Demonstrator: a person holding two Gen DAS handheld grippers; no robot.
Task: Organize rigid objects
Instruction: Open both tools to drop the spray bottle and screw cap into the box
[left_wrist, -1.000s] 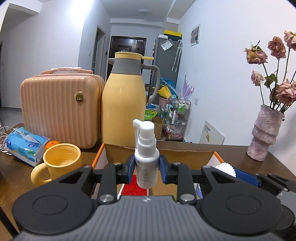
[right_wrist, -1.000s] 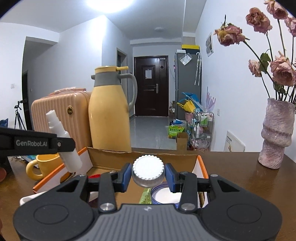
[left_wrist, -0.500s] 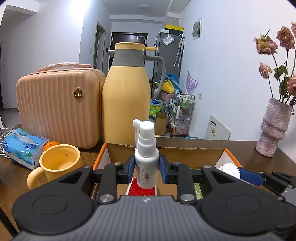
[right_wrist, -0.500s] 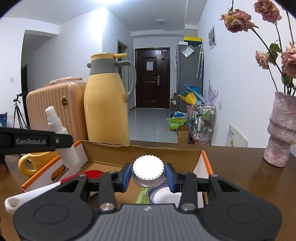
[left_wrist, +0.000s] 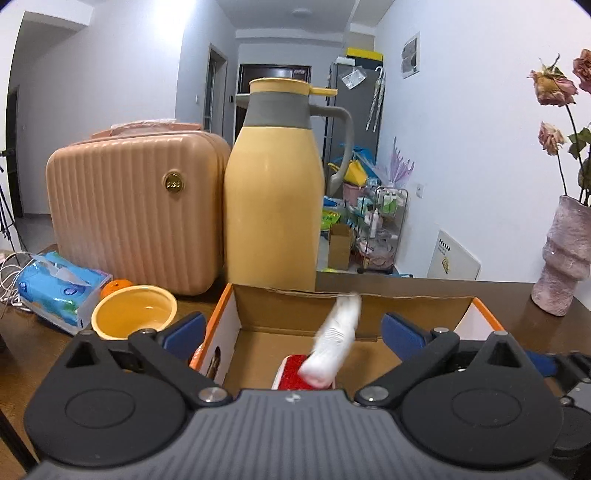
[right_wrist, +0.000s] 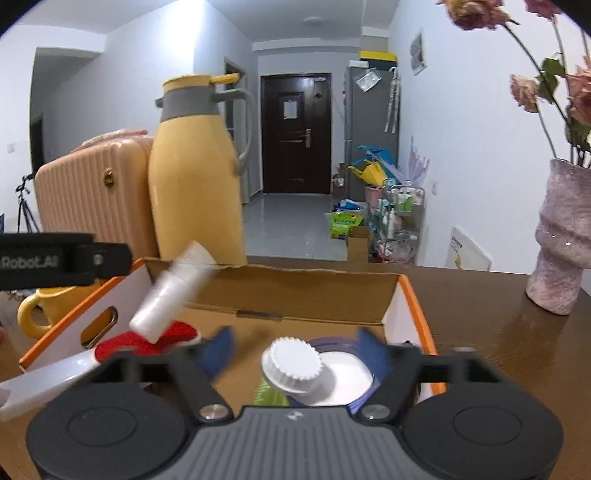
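My left gripper is open above the cardboard box. The white spray bottle is blurred and tilted, falling free between its jaws over a red item; it also shows in the right wrist view. My right gripper is open over the box. The white-capped bottle sits loose between its jaws, over a purple-rimmed white dish and a green item.
Behind the box stand a yellow thermos jug and a peach case. A yellow mug, an orange and a blue tissue pack lie at the left. A pink vase with dried roses stands at the right.
Both grippers have opened. The spray bottle has left the left jaws and is tipping into the box. The white-capped bottle has dropped from the right jaws. Both grippers moved closer to the box.
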